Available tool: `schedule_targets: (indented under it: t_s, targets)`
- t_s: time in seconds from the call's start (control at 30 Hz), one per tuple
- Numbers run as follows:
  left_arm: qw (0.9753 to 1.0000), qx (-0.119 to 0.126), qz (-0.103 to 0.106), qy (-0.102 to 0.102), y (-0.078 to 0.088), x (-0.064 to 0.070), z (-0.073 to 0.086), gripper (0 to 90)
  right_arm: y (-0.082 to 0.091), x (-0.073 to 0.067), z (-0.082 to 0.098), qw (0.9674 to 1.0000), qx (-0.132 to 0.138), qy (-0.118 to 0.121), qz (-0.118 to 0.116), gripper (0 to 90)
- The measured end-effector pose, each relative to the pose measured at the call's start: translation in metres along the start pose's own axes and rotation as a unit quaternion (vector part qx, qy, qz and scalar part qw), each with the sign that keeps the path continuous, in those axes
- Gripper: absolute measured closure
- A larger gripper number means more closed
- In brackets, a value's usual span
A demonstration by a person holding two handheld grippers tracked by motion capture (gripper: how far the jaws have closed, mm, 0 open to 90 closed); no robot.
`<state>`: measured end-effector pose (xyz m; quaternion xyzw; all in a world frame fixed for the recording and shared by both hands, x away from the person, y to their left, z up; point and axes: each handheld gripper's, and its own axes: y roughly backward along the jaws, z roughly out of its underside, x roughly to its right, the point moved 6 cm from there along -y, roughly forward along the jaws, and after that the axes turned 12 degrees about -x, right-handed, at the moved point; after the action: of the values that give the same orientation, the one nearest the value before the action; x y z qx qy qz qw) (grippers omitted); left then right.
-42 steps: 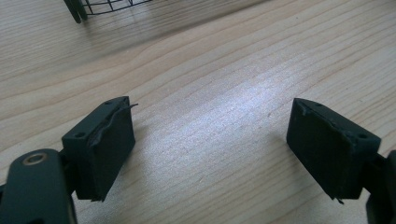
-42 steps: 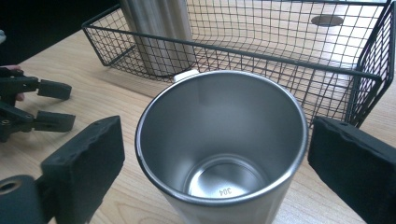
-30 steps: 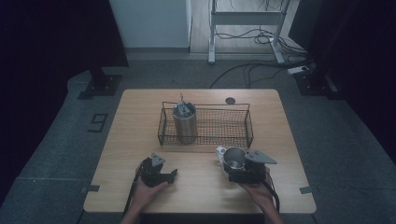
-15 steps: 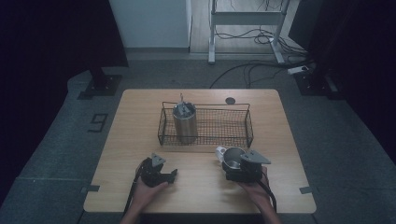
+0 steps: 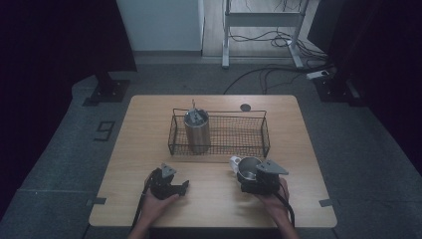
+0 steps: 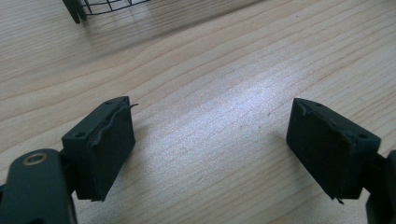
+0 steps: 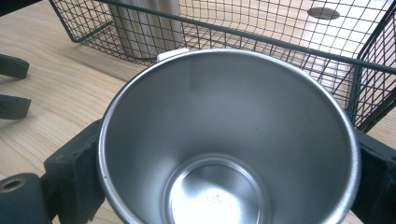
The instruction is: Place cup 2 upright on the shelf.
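A shiny steel cup (image 7: 224, 140) stands upright on the wooden table, just in front of the wire basket (image 7: 280, 39). My right gripper (image 7: 224, 177) has a black pad against each side of it; its jaws have just been closing on the cup. From above, the cup (image 5: 246, 168) and right gripper (image 5: 249, 174) sit at the table's front right. At the front left my left gripper (image 5: 175, 178) rests low over bare wood, its jaws (image 6: 210, 149) wide apart and empty.
The black wire basket (image 5: 265, 134) lies across the table's middle, with a tall steel canister (image 5: 196, 132) holding a utensil in its left end. A dark round disc (image 5: 245, 107) lies behind the basket. Cables trail over the floor beyond the table.
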<state>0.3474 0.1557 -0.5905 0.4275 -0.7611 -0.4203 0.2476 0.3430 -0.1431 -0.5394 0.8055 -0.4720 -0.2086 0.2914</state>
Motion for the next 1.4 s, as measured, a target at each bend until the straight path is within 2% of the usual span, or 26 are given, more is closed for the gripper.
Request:
schedule_targets:
  t_s: [0.33,0.47,0.57,0.9,1.4]
  targets:
    - [1.0,0.0,0.001,0.001,0.0,0.0,0.0,15.4,0.001,0.0,0.0,1.0,-0.002,0.0,0.002,6.1]
    - [1.0,0.001,0.002,0.003,0.0,0.0,0.0,15.5,0.001,0.002,-0.001,1.0,0.0,-0.01,0.0,6.2]
    - [1.0,0.001,0.001,0.002,0.0,0.0,0.0,15.5,0.002,0.004,-0.001,0.9998,0.0,-0.018,-0.011,6.3]
    - [1.0,0.0,-0.001,0.003,0.0,0.0,0.0,15.5,0.007,0.005,-0.003,0.9998,0.005,-0.018,-0.009,6.4]
    - [0.9999,-0.001,-0.008,0.006,0.0,-0.001,0.0,15.4,0.022,0.003,-0.011,0.9997,0.016,-0.015,-0.014,6.5]
